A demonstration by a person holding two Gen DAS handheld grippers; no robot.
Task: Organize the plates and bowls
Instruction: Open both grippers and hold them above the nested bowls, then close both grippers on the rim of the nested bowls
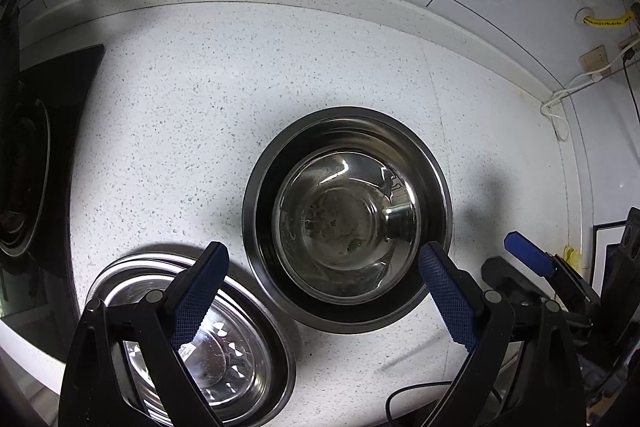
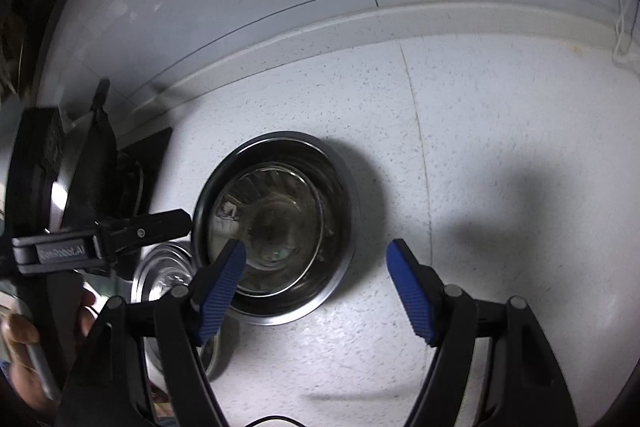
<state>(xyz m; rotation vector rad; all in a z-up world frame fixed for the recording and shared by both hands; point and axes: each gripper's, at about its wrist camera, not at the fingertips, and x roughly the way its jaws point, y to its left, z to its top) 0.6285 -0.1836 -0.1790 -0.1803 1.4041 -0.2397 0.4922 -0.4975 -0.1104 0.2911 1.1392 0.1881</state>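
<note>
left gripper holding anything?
No: the left gripper has its jaws wide apart above the counter, with nothing between the blue pads.

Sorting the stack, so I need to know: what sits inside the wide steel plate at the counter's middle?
A smaller steel bowl is nested in the steel plate, with dark specks on its bottom. The plate's floor beneath the bowl is covered, so anything there cannot be seen.

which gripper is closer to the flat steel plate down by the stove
Left. The left gripper hangs open with one finger directly over the steel plate. The right gripper, also open, sits off to the plate's side, nearer the stacked bowls.
</note>
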